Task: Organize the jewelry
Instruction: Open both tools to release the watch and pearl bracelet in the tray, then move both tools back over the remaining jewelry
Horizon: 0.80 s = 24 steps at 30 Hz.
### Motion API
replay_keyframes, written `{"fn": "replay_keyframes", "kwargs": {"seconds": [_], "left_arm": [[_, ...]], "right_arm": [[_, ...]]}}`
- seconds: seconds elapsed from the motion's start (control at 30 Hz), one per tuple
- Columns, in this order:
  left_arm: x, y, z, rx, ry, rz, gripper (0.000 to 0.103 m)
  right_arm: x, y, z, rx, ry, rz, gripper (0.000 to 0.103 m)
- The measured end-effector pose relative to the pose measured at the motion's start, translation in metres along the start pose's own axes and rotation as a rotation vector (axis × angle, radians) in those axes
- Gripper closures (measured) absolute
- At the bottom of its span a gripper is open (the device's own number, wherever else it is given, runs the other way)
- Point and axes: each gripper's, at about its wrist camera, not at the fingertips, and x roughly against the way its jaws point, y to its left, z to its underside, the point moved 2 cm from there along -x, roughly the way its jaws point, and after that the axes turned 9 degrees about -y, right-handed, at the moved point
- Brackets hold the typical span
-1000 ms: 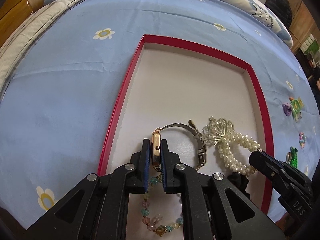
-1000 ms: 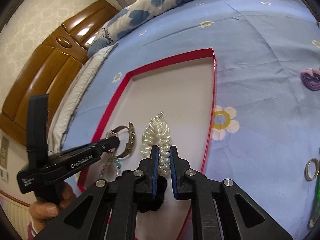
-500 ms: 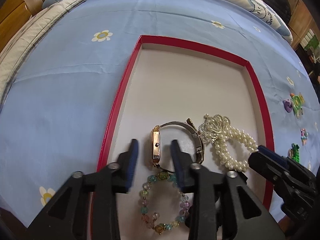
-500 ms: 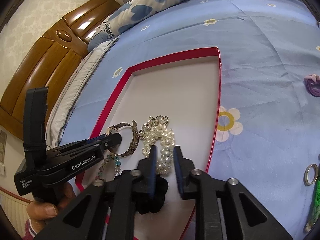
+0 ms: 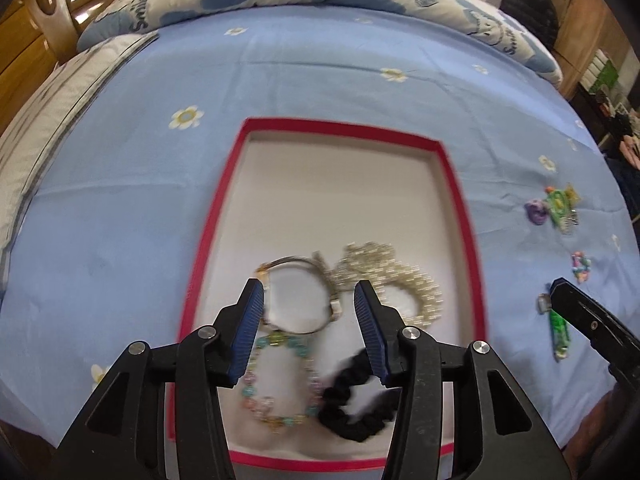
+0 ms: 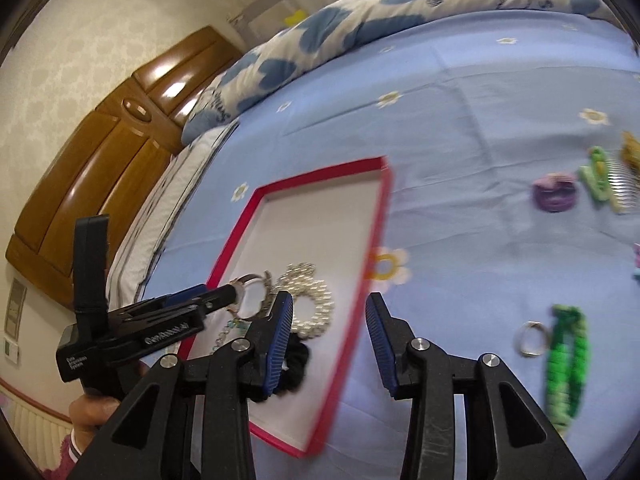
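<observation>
Blue bedsheet (image 5: 120, 208), red tray (image 5: 460, 208) half filled, more pieces waiting off to the right.
Both sets of jaws wide apart, holding nothing. Ring (image 6: 530, 338) and green braid (image 6: 568, 364) just right of right gripper (image 6: 329, 342), braid lying lengthwise, open sheet all round; left gripper (image 5: 310, 322) over watch (image 5: 296, 296) inside tray.

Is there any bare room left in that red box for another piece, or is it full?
Yes. The far half of the red box is bare, beyond the watch and pearl bracelet. The near end is crowded: those two, the bead bracelet and the black scrunchie lie close together.
</observation>
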Motion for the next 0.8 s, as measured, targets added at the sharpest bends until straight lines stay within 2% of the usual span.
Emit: {"fn": "replay_keyframes", "kwargs": {"seconds": [0.47, 0.8], "left_arm": [[0.002, -0.092, -0.015, -0.110, -0.015, 0.111, 0.056], [-0.009, -0.143, -0.024, -0.174, -0.004, 0.166, 0.056]], "right_arm": [[0.074, -0.110, -0.012, -0.160, -0.129, 0.182, 0.062], [0.094, -0.159, -0.026, -0.205, -0.174, 0.249, 0.062]]}}
